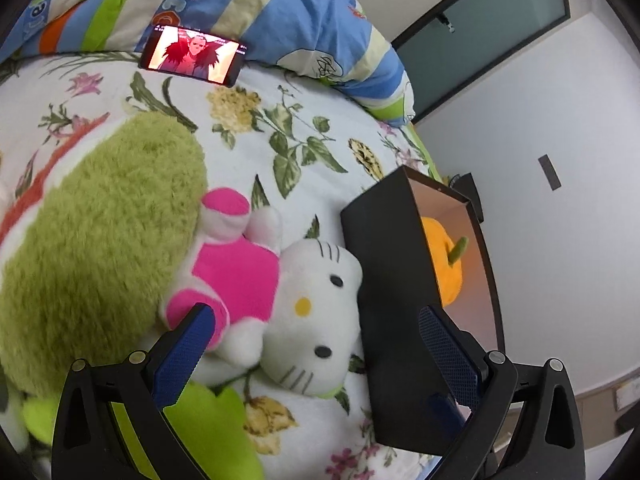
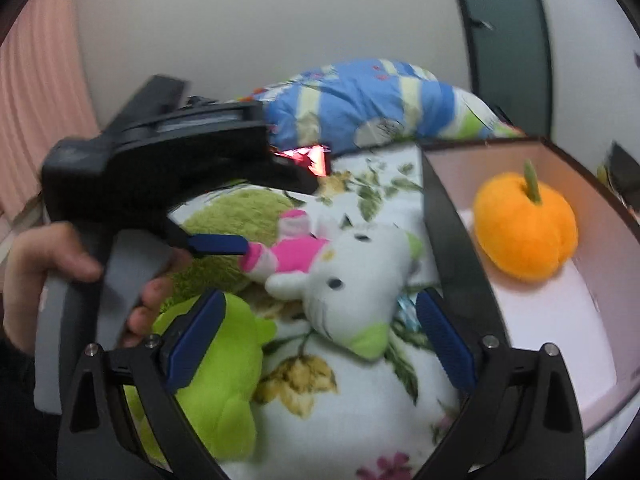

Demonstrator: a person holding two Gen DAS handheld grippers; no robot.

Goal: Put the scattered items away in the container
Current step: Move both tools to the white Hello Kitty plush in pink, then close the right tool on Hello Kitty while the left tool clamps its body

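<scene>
A white cat plush in a pink dress lies on the floral bed beside a dark box. An orange pumpkin plush lies inside the box. A large olive-green plush lies to the left, and a bright lime plush lies in front. My left gripper is open around the cat plush and the box's near wall. My right gripper is open just above the cat plush's head. The left gripper also shows in the right wrist view.
A phone playing a video leans against a blue striped duvet at the back of the bed. The bed's edge runs right of the box, with a white wall and dark door beyond. A pink curtain hangs at left.
</scene>
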